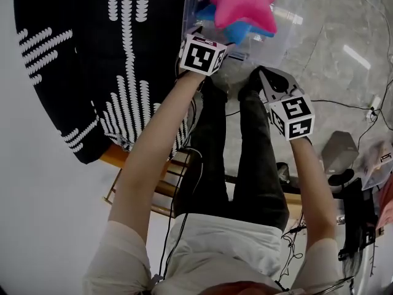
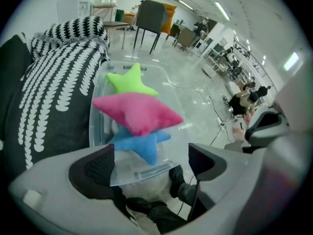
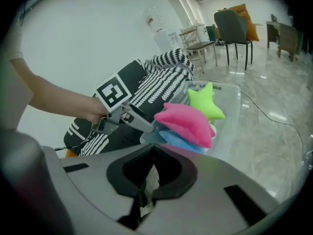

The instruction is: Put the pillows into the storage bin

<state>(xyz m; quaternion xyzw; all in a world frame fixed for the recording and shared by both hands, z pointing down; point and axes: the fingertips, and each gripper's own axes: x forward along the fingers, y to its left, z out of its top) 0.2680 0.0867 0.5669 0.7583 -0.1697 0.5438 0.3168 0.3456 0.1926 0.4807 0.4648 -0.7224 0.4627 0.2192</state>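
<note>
While left claw (image 2: 152, 155) hangs wide open, empty, right claw (image 3: 152, 148) closed on nothing, pink pillow (image 2: 137, 112) perches atop blue pillow (image 2: 139, 143) in storage bin (image 2: 98, 131); stray bump could tip it out.

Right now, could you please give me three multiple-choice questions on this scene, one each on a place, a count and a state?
1. Where does the pink pillow lie? A on the floor; B in the bin, on the blue pillow; C on a chair.
2. How many star pillows are in the bin? A one; B two; C three.
3. How are the left gripper fingers? A apart, holding nothing; B closed on the pink pillow; C closed on a cord.
Answers: 1 B, it rests over the blue one inside the clear walls. 2 C, pink, blue and a green pillow show there. 3 A, a wide gap, nothing pinched.
</note>
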